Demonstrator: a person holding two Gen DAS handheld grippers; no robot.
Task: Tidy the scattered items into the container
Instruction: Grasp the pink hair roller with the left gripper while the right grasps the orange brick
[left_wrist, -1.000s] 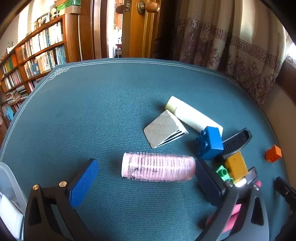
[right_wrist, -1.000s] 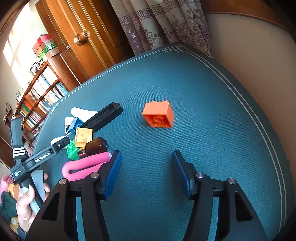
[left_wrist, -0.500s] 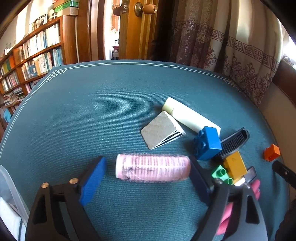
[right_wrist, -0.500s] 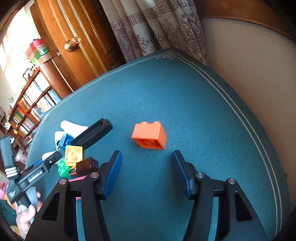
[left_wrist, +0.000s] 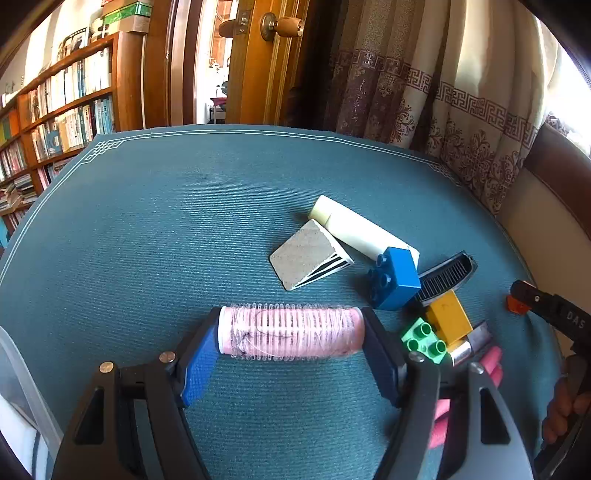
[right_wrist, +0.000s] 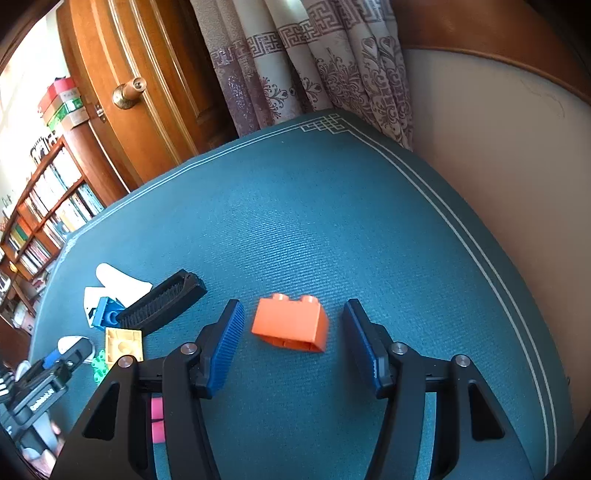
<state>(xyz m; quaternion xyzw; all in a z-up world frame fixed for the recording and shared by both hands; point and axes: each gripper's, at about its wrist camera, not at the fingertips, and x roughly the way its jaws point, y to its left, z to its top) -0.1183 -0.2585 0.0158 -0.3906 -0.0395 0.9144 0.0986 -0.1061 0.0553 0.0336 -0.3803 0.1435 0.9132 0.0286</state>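
Observation:
A pink hair roller (left_wrist: 288, 334) lies on the teal mat (left_wrist: 166, 229). My left gripper (left_wrist: 291, 321) is shut on it, one blue pad pressed against each end. An orange brick (right_wrist: 291, 325) sits on the mat between the fingers of my right gripper (right_wrist: 292, 306), which is open, with a gap on either side of the brick. The edge of the clear container (left_wrist: 14, 384) shows at the lower left of the left wrist view.
To the right of the roller lie a blue brick (left_wrist: 397, 282), yellow brick (left_wrist: 447, 319), green brick (left_wrist: 424, 339), black brush (left_wrist: 448, 275), white tube (left_wrist: 362, 229), grey card wedge (left_wrist: 306, 254) and a pink item (left_wrist: 491, 363). Curtains, a door and bookshelves stand behind.
My left gripper's fingers closed in onto the ends of the pink roller. My right gripper moved forward until the orange brick came between its open fingers.

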